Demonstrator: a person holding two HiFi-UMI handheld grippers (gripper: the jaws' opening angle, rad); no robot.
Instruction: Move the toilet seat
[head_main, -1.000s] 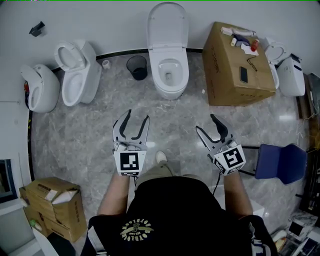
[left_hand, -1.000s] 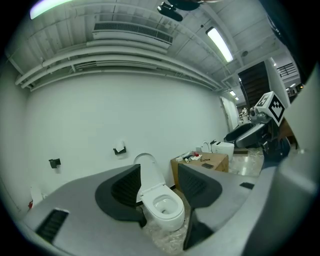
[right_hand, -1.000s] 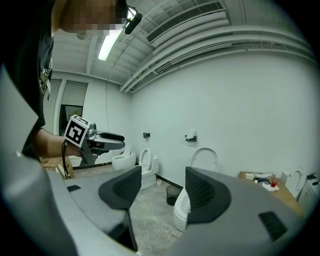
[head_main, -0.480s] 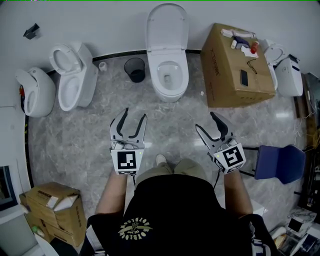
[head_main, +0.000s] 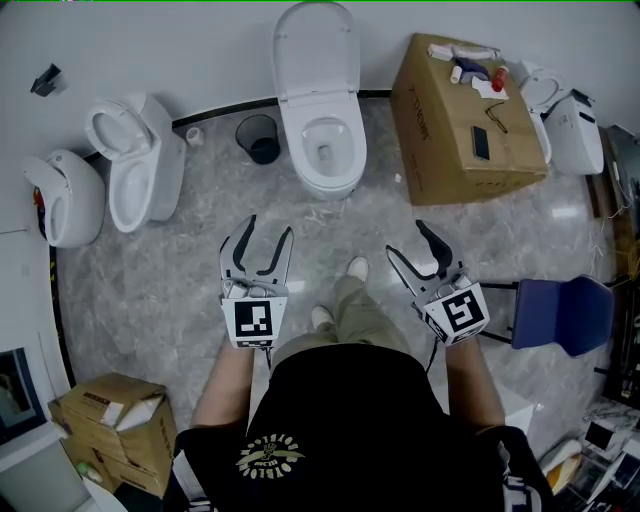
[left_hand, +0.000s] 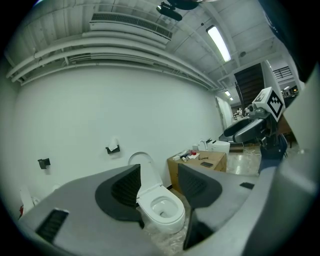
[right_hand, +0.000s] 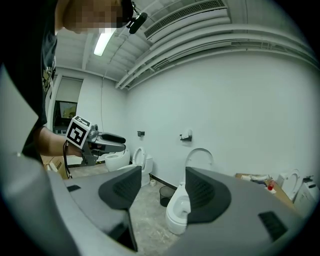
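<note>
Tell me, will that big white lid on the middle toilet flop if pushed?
Probably not: the lid looks like one hard shell, so it should stay stiff. It stands upright, joined at the back of the toilet, so a push would likely swing it down. Its glossy surface may be slippery.

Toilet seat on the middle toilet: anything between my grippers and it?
Nothing visible. Only bare floor lies between the left gripper, the right gripper and the toilet seat. The bin and cardboard box stand off to either side.
</note>
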